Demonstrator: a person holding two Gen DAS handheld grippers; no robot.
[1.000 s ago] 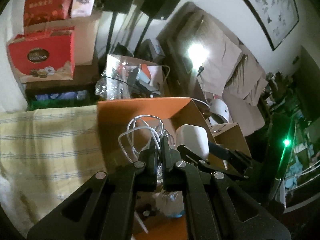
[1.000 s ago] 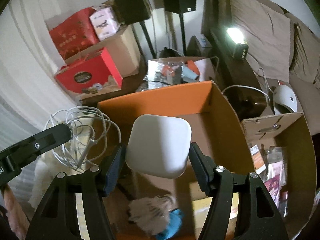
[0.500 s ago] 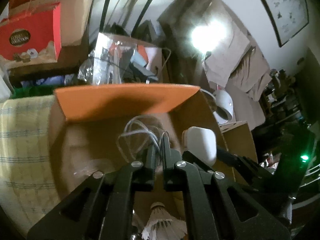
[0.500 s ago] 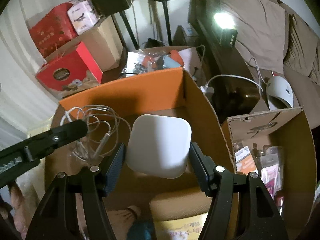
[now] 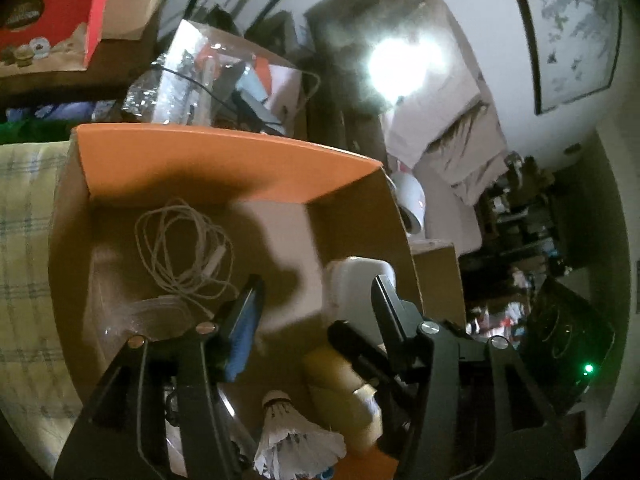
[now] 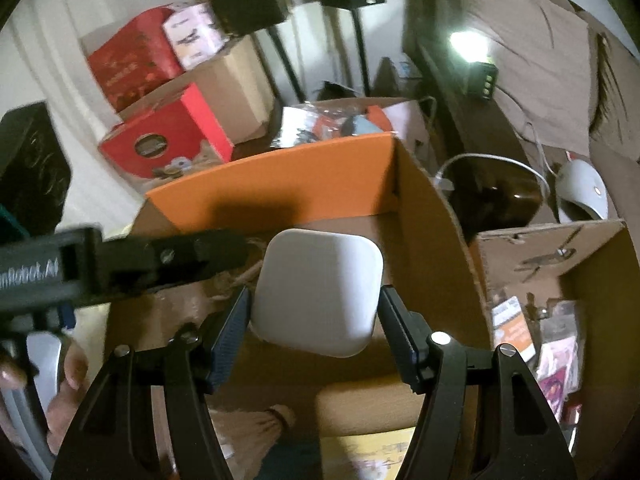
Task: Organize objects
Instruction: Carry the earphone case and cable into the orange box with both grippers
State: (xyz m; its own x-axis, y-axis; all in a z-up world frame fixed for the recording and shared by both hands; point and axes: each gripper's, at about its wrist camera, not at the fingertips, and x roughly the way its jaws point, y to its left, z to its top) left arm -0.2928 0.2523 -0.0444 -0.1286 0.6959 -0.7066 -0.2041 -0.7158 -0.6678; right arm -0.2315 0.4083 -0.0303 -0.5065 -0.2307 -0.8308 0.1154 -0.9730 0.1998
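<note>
left gripper (image 5: 316, 300) above the cardboard box (image 5: 224, 156): fingers just opened, nothing between them, white cable (image 5: 184, 252) lying coiled on the box floor. right gripper (image 6: 314, 316): fingers clamp the white case (image 6: 318, 296) over the same box.

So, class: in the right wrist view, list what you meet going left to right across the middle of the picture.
Left gripper → white square device held in the right gripper → right wall of the orange-flapped cardboard box → smaller cardboard box of packets.
</note>
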